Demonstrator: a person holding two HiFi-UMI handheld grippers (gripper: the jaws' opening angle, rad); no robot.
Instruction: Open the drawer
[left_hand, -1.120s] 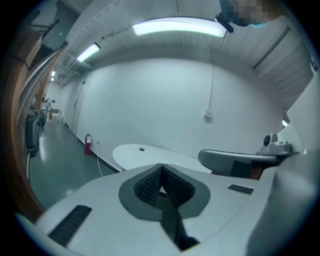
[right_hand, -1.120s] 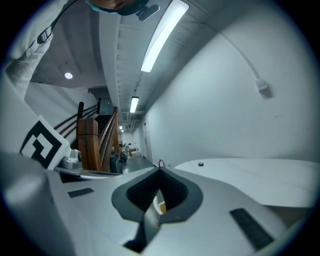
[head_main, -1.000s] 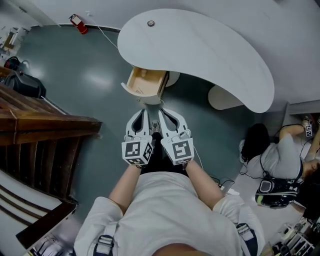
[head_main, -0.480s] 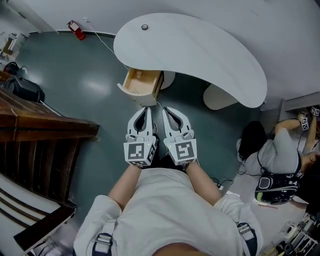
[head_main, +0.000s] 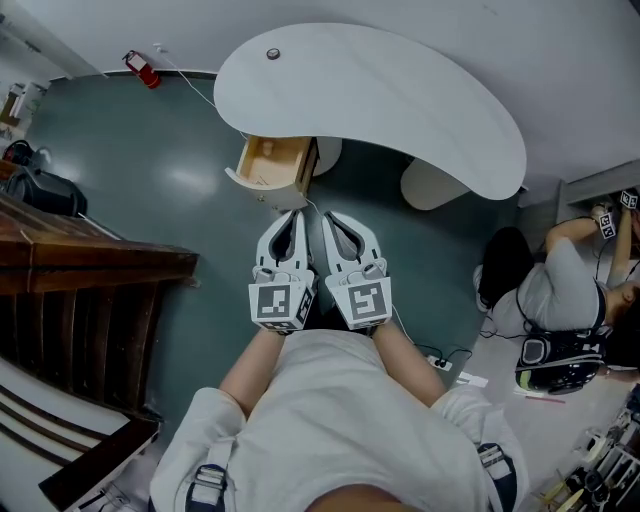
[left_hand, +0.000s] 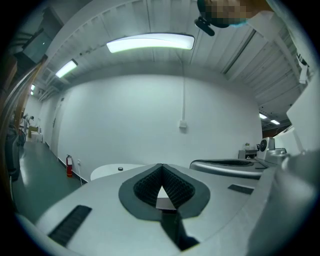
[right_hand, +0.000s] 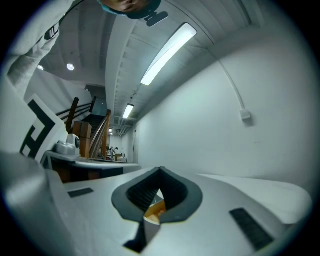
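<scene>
Drawer (head_main: 272, 165) stood pulled well out from under the white curved bench (head_main: 400, 100), its wooden inside open to view, ahead of both tongs and slightly to their left. It lay apart from them, with bare floor between.

Left tongs (head_main: 295, 215) were clenched, tips met, nothing between them; the left gripper view confirmed this (left_hand: 161, 167). Right tongs (head_main: 327, 215) were likewise clenched tip to tip and empty (right_hand: 160, 172). A wood-coloured patch showed through the gap behind their pads. In my judgement this was the drawer seen beyond, not a thing held. Both tongs were held side by side, close to the person's body, pointing level toward the drawer.

Assessment: the opening appeared all but complete, and the step in hand was to stand clear and confirm it.

Recommendations:
- Keep both tongs back from the drawer front, so that no knock pushes it in.
- If more travel is wanted, release one pair first, then take the front edge squarely.
- Pull straight along the drawer's own line, not across it; a slanted pull would likely bind it.
- Stop short of full travel, since the drawer could drop out.
</scene>
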